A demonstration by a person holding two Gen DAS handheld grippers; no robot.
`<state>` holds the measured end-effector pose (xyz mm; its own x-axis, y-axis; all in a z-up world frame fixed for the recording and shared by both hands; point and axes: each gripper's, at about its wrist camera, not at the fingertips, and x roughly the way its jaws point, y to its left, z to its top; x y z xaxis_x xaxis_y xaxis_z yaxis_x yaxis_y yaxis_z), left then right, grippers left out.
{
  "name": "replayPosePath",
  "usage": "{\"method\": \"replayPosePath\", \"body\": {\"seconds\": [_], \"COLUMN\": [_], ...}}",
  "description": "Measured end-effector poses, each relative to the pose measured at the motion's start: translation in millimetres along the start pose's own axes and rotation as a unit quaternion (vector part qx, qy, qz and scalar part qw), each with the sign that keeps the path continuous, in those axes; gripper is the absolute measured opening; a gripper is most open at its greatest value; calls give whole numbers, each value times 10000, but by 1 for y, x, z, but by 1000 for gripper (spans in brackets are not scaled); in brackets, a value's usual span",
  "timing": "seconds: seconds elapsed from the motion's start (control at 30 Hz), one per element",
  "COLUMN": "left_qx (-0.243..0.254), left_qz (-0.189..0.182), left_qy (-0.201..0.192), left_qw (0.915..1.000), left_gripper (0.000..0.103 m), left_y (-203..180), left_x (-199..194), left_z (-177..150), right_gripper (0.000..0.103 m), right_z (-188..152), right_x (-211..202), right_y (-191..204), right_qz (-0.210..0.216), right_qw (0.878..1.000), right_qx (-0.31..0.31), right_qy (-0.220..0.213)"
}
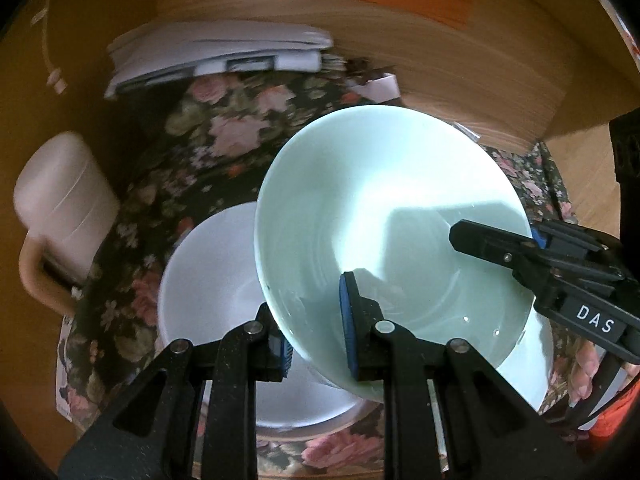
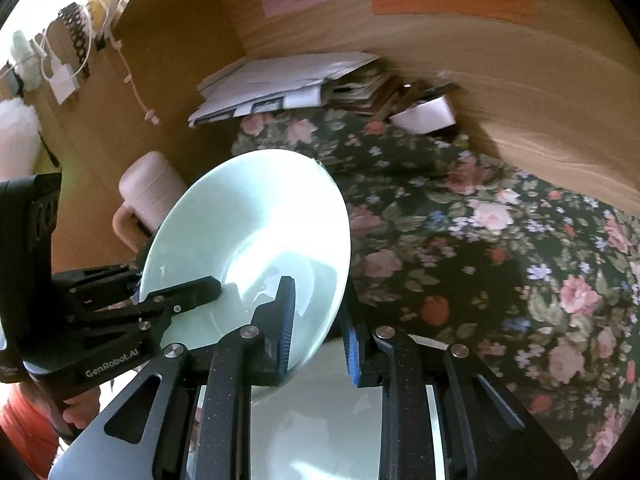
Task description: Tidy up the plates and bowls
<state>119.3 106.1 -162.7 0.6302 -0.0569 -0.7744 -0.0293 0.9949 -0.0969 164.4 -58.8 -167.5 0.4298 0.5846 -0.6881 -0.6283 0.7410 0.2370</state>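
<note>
A pale green bowl hangs tilted in the air, held by both grippers at opposite sides of its rim. My left gripper is shut on the near rim, one blue pad inside the bowl and one outside. My right gripper clamps the rim at the right, one finger reaching into the bowl. In the right wrist view the same green bowl stands steeply on edge, with the right gripper shut on its lower rim and the left gripper at its left. A white bowl sits on the cloth just below.
A dark floral cloth covers the table. A cream mug stands at the left. A stack of papers and a small white container lie against the wooden back wall.
</note>
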Motion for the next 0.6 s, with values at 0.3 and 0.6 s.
{"method": "replayPosePath", "body": {"seconds": [0.3, 0.6], "left_qx": [-224, -370], "left_qz": [185, 226], "left_qy": [31, 38], "left_qw": [9996, 9991], "left_gripper": [20, 20], "left_y": [30, 47], "left_x": [-4, -7], "left_z": [-16, -23], "right_gripper": [20, 23], "right_z": [-4, -7], "right_x": [22, 37], "right_y": [22, 34], "right_qz": [227, 320], "right_qw": [9995, 9984], "right_qx": [-103, -269], "right_qy": [199, 384]}}
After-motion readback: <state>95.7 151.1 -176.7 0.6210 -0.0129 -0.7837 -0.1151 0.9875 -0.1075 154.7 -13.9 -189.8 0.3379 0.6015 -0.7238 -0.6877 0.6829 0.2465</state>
